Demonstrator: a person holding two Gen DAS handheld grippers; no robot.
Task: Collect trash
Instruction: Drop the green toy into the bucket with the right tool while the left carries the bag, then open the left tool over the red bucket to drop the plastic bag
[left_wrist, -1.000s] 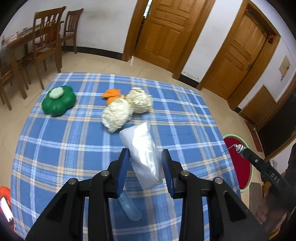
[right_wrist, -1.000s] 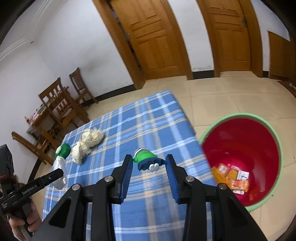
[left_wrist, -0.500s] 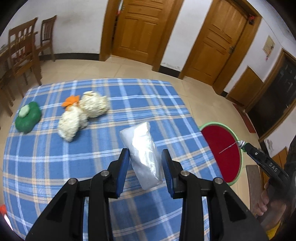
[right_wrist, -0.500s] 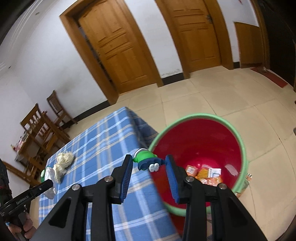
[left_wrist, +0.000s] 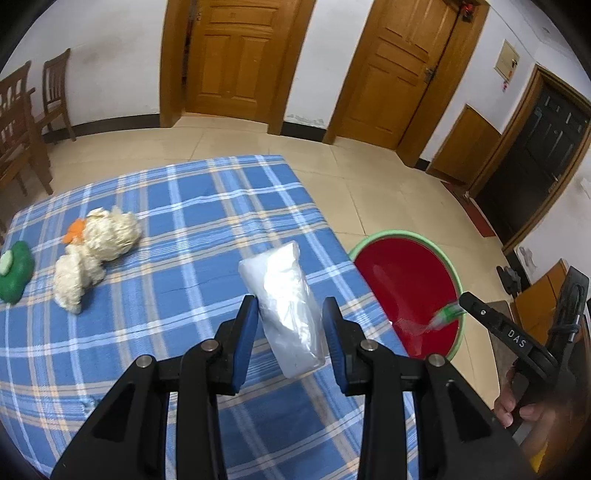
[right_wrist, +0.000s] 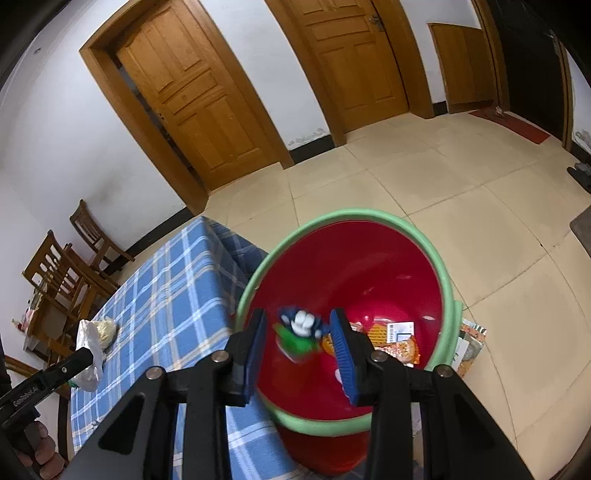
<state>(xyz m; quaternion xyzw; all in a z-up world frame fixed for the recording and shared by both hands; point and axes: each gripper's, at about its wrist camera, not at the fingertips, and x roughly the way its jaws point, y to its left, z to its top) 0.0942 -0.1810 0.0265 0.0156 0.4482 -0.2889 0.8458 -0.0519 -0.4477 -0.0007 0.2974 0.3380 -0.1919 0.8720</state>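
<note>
My left gripper (left_wrist: 290, 328) is shut on a crumpled clear plastic bag (left_wrist: 284, 295) and holds it above the blue checked tablecloth (left_wrist: 177, 206). My right gripper (right_wrist: 297, 336) is over the red bin with a green rim (right_wrist: 354, 258), its jaws apart. A blurred green, blue and white piece of trash (right_wrist: 299, 332) hangs loose between the fingers, over the bin. The right gripper also shows in the left wrist view (left_wrist: 458, 306), above the bin (left_wrist: 406, 280). The bag also shows in the right wrist view (right_wrist: 88, 350).
Two cream fluffy lumps (left_wrist: 96, 251), an orange scrap (left_wrist: 75, 229) and a green flower-shaped object (left_wrist: 14, 266) lie on the cloth's left side. Snack wrappers (right_wrist: 399, 339) lie in the bin. Wooden chairs (left_wrist: 22, 122) stand at the left. Wooden doors (left_wrist: 236, 55) stand behind.
Both grippers swung right toward the bin. My right gripper moved over the bin and opened; the green and blue trash has come loose and blurs as it drops.
</note>
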